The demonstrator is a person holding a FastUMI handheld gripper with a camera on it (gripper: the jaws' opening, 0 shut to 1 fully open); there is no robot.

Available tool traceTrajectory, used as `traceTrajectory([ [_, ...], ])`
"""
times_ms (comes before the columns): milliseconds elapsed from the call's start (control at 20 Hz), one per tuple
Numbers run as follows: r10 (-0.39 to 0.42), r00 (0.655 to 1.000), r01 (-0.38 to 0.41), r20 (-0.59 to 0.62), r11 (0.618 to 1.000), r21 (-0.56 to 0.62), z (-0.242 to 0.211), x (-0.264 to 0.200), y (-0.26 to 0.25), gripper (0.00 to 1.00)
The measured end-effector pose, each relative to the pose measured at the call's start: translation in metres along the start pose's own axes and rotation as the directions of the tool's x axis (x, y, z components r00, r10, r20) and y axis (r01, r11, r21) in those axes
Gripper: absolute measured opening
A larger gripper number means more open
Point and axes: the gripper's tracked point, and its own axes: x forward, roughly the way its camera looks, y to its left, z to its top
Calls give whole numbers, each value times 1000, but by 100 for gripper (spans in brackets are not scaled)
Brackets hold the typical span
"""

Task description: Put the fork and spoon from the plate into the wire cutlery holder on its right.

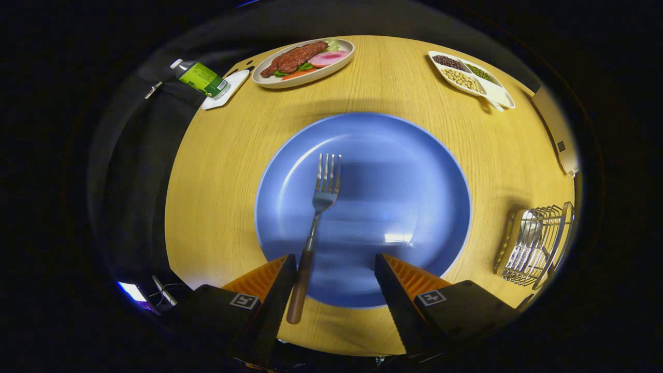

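The claw (335, 264) stands released, its two fingers spread wide above the near rim of the blue plate (404, 197) and pressing on nothing. The fork (314, 234) lies on the plate just inside the left finger (269, 282); whether that finger touches the brown handle cannot be told. The fork's long axis runs almost straight away from the claw, leaning slightly right: its handle end hangs over the plate's near rim onto the table (222, 171), and its tines point toward the far side, reaching about the middle of the plate. To the right of the plate, apart from it, sits the wire cutlery holder (536, 243), with a metal spoon (525, 235) already lying inside. Beyond the plate are an oval dish of meat and vegetables (303, 62), a divided tray of beans (469, 77) and a green-labelled bottle (199, 77).
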Motion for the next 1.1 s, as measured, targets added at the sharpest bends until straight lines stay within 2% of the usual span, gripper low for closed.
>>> traceTrajectory([
  [100, 6, 1000, -6, -11, 1000, 10, -1, 0, -1, 80],
  [150, 14, 1000, -14, -23, 1000, 13, -3, 2, 1, 76],
  [200, 22, 999, -22, -32, 1000, 12, -5, 3, 4, 76],
  [500, 22, 998, -22, -62, 1000, -3, -11, 12, 10, 43],
  [550, 23, 998, -23, -56, 1000, 1, -7, 13, 10, 31],
  [600, 41, 997, -41, -63, 999, 2, -8, 13, 13, 28],
  [650, 50, 996, -51, -76, 999, -8, -12, 14, 14, 14],
  [800, 82, 996, -83, -17, 996, -26, -5, 22, 11, 15],
  [850, 90, 996, -90, -5, 995, -38, -1, 9, 9, 11],
  [900, 110, 994, -111, -11, 992, -53, -3, 9, 9, 8],
  [1000, 135, 991, -135, -21, 989, -54, -9, 7, 8, 8],
  [1100, 131, 991, -131, -1, 990, -60, -6, -3, 4, 8],
])
